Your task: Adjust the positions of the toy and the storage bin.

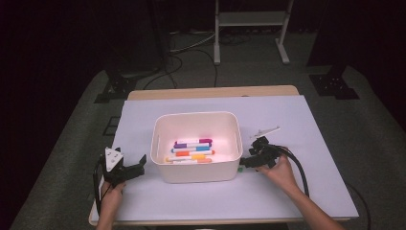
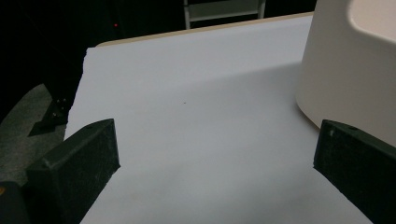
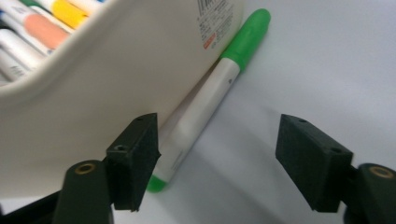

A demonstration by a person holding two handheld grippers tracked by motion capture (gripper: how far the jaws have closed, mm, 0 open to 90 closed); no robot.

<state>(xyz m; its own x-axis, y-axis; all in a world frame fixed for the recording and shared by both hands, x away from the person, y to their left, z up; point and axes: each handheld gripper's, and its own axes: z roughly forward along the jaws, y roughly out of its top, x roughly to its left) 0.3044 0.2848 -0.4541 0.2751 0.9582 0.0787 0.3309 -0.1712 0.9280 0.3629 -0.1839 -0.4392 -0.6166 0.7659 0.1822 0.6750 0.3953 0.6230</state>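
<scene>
A white bin (image 1: 196,143) stands mid-table and holds several coloured markers (image 1: 191,151). On the white sheet, against the bin's right wall (image 3: 116,70), lies a green-capped white marker (image 3: 205,98), of which a green bit (image 1: 239,168) shows in the high view. My right gripper (image 3: 219,140) is low at the bin's right side (image 1: 251,160) and open. The marker lies between its jaws, close to the left one, with a wide gap to the other. My left gripper (image 1: 136,167) rests open beside the bin's left wall (image 2: 345,70), nothing between its jaws (image 2: 215,140).
A thin white object (image 1: 265,131) lies on the sheet behind the right gripper. The white sheet (image 1: 287,191) covers most of the wooden table. Cables and a metal frame's legs (image 1: 249,28) are on the floor beyond the far edge.
</scene>
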